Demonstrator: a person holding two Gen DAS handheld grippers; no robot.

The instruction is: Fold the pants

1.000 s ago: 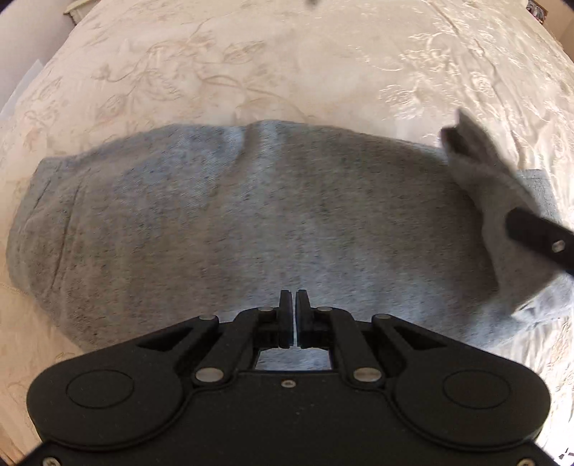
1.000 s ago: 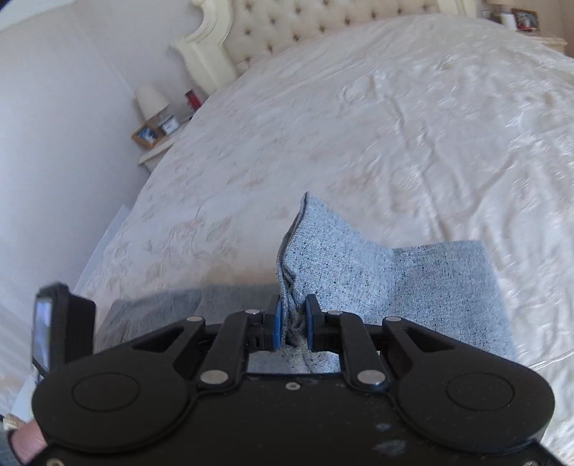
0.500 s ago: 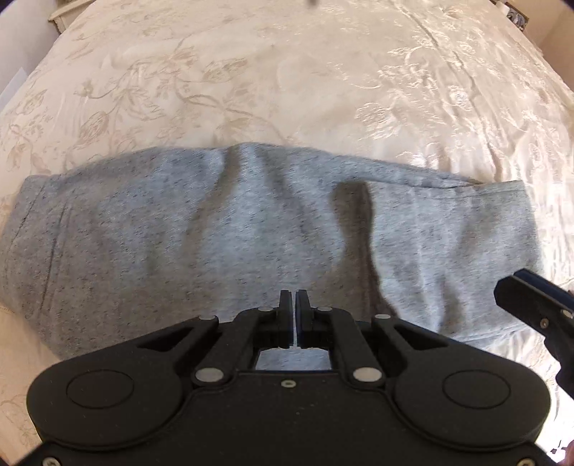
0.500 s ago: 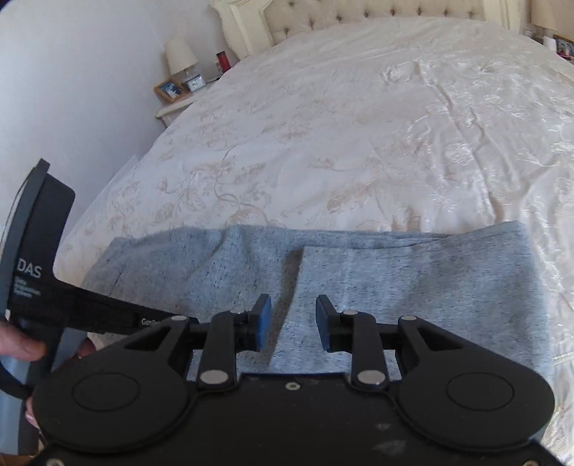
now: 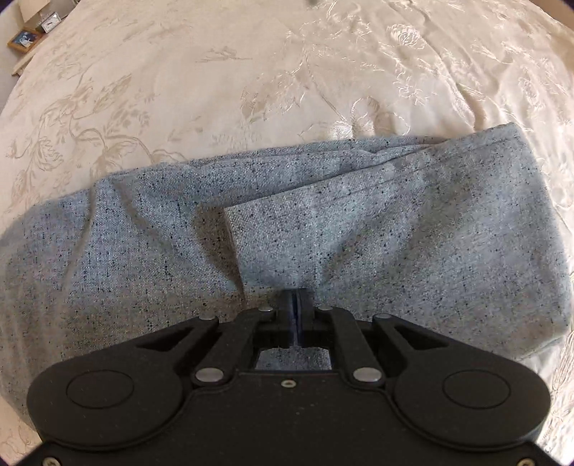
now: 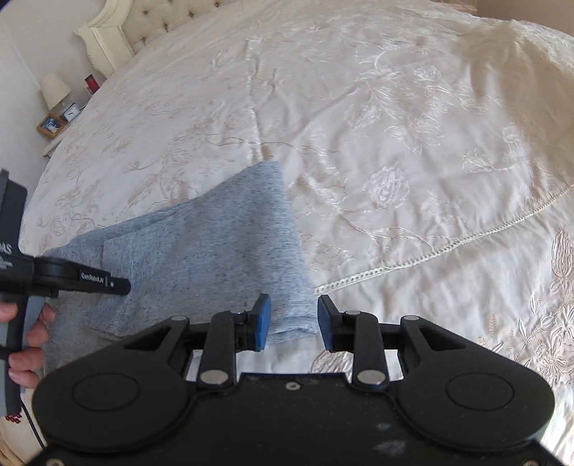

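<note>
The grey speckled pants (image 5: 394,233) lie across the bed, with their right end folded back over the middle. My left gripper (image 5: 296,304) is shut, and its tips press down into the folded layer near its front edge; the cloth puckers around them. In the right wrist view the same gripper (image 6: 120,285) reaches in from the left over the pants (image 6: 215,251). My right gripper (image 6: 292,319) is open and its jaws are still opening. It hangs over the near right corner of the fold, and the blue pads (image 6: 262,322) do not touch the cloth.
A cream embroidered bedspread (image 6: 394,143) covers the bed, with a lace-trimmed edge (image 6: 430,254) to the right. A tufted headboard (image 6: 118,32) and a nightstand with lamp, clock and photo frame (image 6: 53,114) stand at the far left. A person's hand (image 6: 28,340) holds the left gripper.
My right gripper let go of the raised pant end, which now lies flat as a folded layer, and moved to its right corner. My left gripper, still shut, moved right onto the fold.
</note>
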